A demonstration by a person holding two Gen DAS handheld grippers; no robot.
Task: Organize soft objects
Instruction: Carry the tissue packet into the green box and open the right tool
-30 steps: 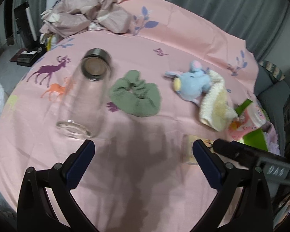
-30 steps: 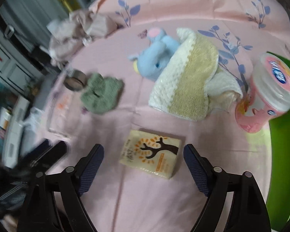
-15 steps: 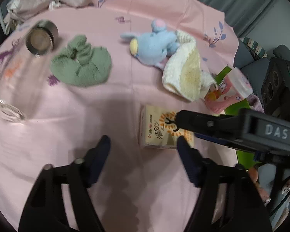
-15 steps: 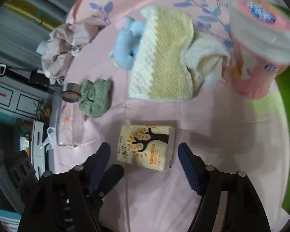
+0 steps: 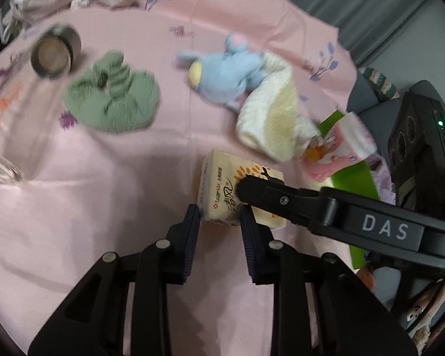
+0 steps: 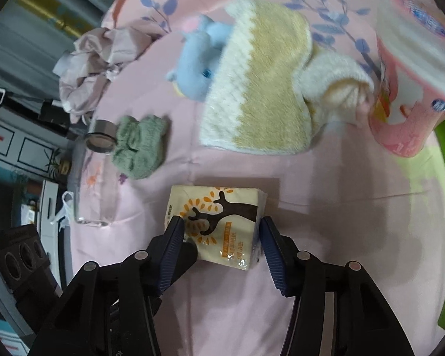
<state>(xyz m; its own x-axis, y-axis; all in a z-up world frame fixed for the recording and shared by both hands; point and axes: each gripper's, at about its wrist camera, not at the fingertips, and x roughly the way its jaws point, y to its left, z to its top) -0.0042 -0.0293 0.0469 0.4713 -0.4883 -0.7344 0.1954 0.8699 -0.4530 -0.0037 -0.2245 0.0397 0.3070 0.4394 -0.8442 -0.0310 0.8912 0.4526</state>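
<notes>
pink sheet holds scrunchie, tissue pack.

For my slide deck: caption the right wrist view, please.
Right gripper straddles the tissue pack on the pink sheet.

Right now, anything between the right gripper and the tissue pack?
Nothing visible. The right gripper already straddles the tissue pack, a finger at each side. The left gripper sits at the pack's other end, not between them.

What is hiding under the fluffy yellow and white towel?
The blue plush toy has its back end tucked under the towel; only its head and front show. Anything else beneath is covered.
</notes>
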